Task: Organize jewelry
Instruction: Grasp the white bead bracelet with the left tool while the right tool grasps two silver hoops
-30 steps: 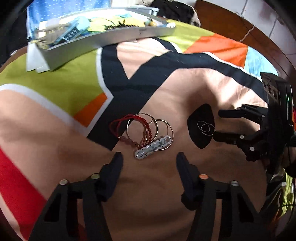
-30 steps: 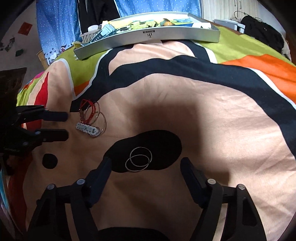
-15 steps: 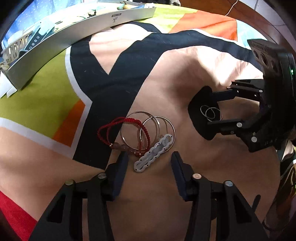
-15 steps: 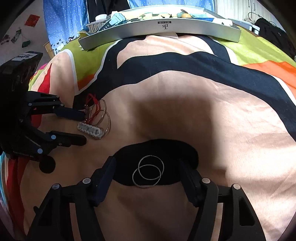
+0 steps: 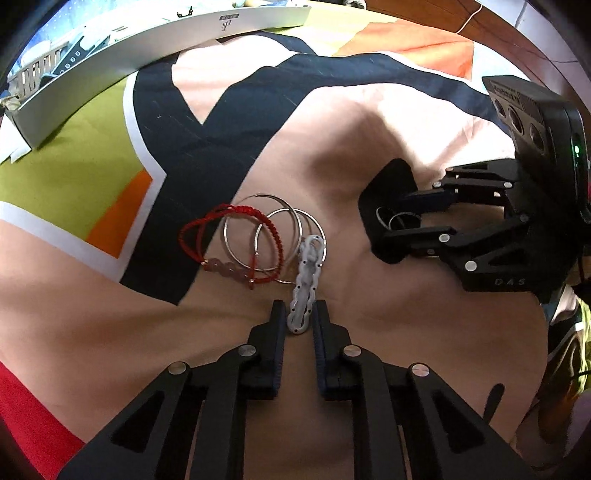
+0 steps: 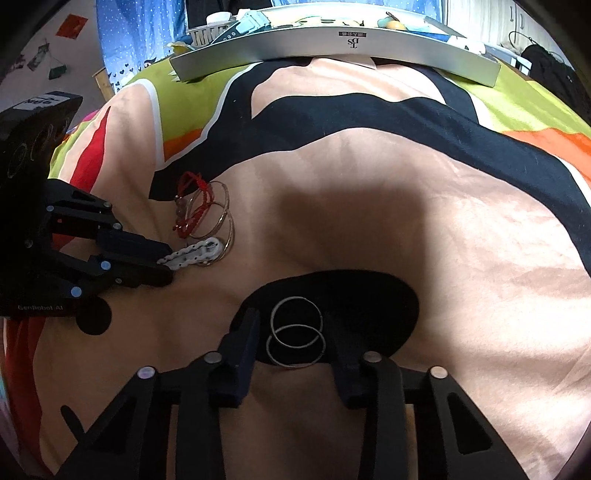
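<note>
1. The surface is a bedspread (image 6: 369,229) printed in peach, black, lime, orange and red, rumpled into soft folds; it looks like a bed.
2. Far ahead of both tongs a long silver tray (image 6: 332,40) lies on the cloth, with small items in it too blurred to name. Behind it hangs blue dotted fabric (image 6: 147,33).
3. The left tongs (image 5: 300,314) are closed on the near end of a white chain-link bracelet (image 5: 306,280), which runs straight ahead from their tips.
4. Just beyond those tips, touching the bracelet's far end, lie two large silver hoops (image 5: 275,236) tangled with a red cord bracelet (image 5: 229,240) bearing pinkish beads.
5. The right tongs (image 6: 293,332) stand open, one finger on each side of two thin overlapping rings (image 6: 295,334) on a black patch of the print; I cannot tell whether the fingers touch them.
6. Half a second ago the left tongs were wide, straddling the white bracelet as it lay slanted; now they have narrowed onto it and it lies in line with them.
7. The right tongs have advanced: the rings were ahead of the tips, and now sit between the fingers.
</note>
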`<state>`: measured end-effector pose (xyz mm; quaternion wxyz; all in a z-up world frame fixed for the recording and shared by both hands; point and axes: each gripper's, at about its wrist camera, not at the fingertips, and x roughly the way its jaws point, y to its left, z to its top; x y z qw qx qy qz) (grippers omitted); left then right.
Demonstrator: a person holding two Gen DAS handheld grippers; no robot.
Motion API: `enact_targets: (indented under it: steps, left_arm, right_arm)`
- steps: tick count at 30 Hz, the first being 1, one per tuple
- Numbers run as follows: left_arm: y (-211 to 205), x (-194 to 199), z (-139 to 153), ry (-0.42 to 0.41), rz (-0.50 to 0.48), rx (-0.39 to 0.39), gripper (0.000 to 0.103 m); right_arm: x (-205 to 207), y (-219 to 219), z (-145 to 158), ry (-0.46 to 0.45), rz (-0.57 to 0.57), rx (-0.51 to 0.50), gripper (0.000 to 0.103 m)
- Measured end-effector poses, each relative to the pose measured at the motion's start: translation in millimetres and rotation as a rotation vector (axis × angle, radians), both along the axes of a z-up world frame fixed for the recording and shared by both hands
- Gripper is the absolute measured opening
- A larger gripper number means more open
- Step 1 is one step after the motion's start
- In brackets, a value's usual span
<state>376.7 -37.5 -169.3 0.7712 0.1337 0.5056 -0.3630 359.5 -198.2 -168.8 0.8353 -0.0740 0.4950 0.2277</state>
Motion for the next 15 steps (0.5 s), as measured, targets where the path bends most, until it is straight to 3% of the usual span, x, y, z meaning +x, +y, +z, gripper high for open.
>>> enact_targets:
  steps: [15]
  left_arm:
    - [-17.4,3.3,-1.2,0.018,0.077,0.009,0.010]
  right_arm:
    - [-1.8,-3.4,-1.6,0.009,-0.016,0.016,0.029]
